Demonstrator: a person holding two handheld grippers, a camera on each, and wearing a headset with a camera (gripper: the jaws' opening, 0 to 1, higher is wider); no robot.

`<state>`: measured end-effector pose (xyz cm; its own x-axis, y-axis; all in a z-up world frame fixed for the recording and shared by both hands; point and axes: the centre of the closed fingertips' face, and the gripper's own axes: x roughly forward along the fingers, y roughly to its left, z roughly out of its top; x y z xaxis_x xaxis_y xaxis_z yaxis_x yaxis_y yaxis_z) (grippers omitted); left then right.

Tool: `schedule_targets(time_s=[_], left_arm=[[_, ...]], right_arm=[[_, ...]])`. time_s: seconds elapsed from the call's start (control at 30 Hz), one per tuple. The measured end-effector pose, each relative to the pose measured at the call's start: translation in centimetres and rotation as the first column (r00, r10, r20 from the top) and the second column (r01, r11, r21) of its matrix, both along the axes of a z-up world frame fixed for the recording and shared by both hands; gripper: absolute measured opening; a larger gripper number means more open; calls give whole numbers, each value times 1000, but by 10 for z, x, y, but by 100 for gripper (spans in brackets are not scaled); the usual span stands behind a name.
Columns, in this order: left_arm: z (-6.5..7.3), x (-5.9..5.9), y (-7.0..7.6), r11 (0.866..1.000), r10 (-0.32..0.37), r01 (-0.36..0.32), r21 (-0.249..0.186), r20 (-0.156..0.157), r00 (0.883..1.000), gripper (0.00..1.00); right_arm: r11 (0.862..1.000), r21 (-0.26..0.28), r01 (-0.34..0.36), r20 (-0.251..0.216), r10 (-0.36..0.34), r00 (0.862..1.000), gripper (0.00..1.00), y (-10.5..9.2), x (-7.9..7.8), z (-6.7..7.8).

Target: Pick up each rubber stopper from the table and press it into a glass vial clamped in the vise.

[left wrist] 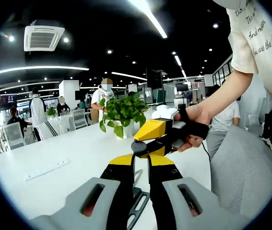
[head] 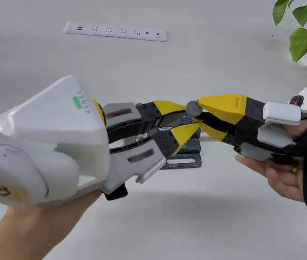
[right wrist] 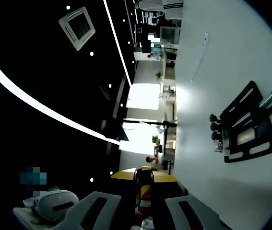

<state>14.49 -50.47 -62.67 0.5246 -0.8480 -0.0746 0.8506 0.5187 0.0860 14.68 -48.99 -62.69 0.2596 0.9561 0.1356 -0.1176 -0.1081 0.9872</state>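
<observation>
The grey rubber stopper (head: 193, 108) is pinched at the tip of the right gripper (head: 196, 110), whose jaws are closed on it. The vise (head: 188, 158) lies at its 6 o'clock, nearest that hand. Reaching in from 9 o'clock, the left gripper (left wrist: 143, 162) is slightly parted and holds nothing

This was pretty clearly a big open-plan office: long white table (left wrist: 78, 148) with a power strip (head: 116, 31), desk chairs (left wrist: 13, 136), a potted plant (left wrist: 121, 112), strip lights (left wrist: 147, 18) and a ceiling air-con cassette (left wrist: 43, 37) (plus people (left wrist: 37, 110) standing around in back).
</observation>
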Motion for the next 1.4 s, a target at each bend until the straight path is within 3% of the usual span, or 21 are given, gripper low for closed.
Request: schedule_targets(time_s=[0.23,0.5,0.67,0.77,0.8,1.1,1.4], left_arm=[[6,-10,-2,997,-71,71,23,27,997,5],[8,-21,-5,991,-131,130,30,23,991,10],[11,-22,-6,989,-143,141,40,38,989,8],[13,-21,-2,990,-139,137,37,51,989,10],[13,-22,-1,989,-145,143,46,59,988,10],[17,-27,-4,984,-172,167,60,79,982,8],[18,-33,-6,981,-192,189,49,66,979,6]], right_arm=[[998,26,-53,-5,53,999,5,-2,-9,7],[995,23,-98,13,98,995,5,-4,-15,9],[991,31,-130,13,130,991,5,-6,-19,11],[987,0,-159,14,159,987,5,-7,-24,5],[989,29,-146,41,145,989,5,-8,-23,10],[987,35,-159,15,159,987,5,-4,-31,12],[981,50,-187,7,187,982,5,-7,-35,13]])
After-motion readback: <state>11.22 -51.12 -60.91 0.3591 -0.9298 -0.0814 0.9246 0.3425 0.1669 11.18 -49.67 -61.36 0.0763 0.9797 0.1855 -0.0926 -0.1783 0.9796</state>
